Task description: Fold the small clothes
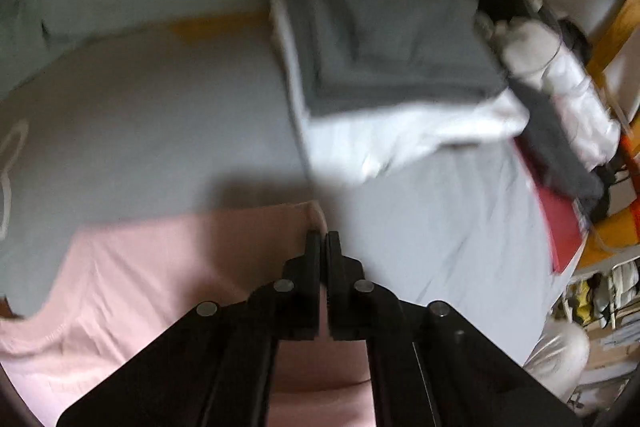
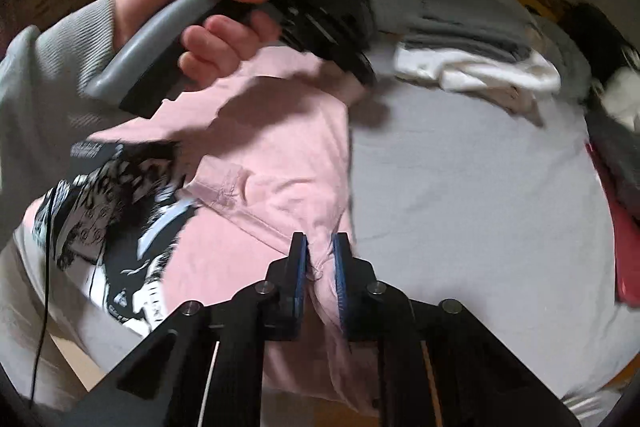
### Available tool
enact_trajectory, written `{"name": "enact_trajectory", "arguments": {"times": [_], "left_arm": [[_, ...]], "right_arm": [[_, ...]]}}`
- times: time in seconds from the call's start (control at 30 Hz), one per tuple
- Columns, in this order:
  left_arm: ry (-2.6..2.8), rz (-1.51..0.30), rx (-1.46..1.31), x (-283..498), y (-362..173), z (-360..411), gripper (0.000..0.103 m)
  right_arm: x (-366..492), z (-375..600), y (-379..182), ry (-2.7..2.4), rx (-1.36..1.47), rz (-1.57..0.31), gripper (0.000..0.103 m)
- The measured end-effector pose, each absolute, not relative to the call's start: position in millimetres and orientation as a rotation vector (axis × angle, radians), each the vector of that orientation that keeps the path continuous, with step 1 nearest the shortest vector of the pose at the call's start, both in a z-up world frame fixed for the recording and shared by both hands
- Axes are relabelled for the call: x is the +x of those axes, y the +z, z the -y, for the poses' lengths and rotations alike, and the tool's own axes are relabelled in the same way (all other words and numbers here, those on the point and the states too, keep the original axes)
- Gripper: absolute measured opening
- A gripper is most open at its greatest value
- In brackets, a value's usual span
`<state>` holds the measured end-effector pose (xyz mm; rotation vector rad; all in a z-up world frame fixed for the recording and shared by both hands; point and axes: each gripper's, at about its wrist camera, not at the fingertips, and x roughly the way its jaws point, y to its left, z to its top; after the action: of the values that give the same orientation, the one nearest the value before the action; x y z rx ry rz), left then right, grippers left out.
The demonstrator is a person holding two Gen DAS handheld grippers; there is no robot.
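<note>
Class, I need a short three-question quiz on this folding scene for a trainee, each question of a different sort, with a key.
1. True or false: the pink shirt lies on a grey sheet.
2. What lies between the right gripper's fingers?
A. white cloth
B. pink shirt edge
C. nothing
3. Fill in: the folded pile has dark grey clothes on top and ____ ones below.

Key: 1 true; 2 B; 3 white.

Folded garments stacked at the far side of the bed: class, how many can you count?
2: a grey folded garment on top and a white one beneath it. Blur may hide others in the stack.
</note>
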<state>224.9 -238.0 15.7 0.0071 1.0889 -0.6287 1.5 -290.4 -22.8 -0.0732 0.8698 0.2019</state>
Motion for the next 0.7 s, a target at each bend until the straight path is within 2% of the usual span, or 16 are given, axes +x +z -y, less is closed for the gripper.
{"name": "enact_trajectory", "arguments": {"times": [0.23,0.3,0.33,0.43,0.5,0.53,0.63,0.7], "left_arm": [[-0.641,-1.136,0.031,247.3,-0.3,260.6,0.001],[-0.636,-1.165,0.033,252.0,-15.0,264.9,0.001],[-0.639,-1.172,0.027,252.9,-19.1,265.5,0.002],[-0.660,-1.189,-0.015,260.2,-25.3,260.8,0.002],[-0.676,-1.217,-0.067,265.2,-27.7,254.6,0.002],[-0.681,-1.229,-0.093,267.3,-29.5,249.1,0.002],[-0.694,-1.263,-0.186,273.6,-39.0,239.4,0.002],[-0.702,-1.275,-0.235,278.1,-43.8,236.1,0.002]], "right_arm": [[15.7,332.6,-28.2,0.153,0.189,-0.912,0.010],[12.9,337.7,-26.4,0.144,0.214,-0.900,0.014],[11.2,339.9,-24.7,0.139,0.227,-0.889,0.021],[1.9,351.1,-13.4,0.157,0.279,-0.811,0.025],[0.7,351.3,-5.0,0.223,0.280,-0.781,0.039],[1.0,345.4,-3.9,0.264,0.261,-0.785,0.050],[-1.4,318.0,-9.6,0.284,0.100,-0.812,0.051],[-1.4,303.5,-7.7,0.219,-0.013,-0.771,0.040]]}}
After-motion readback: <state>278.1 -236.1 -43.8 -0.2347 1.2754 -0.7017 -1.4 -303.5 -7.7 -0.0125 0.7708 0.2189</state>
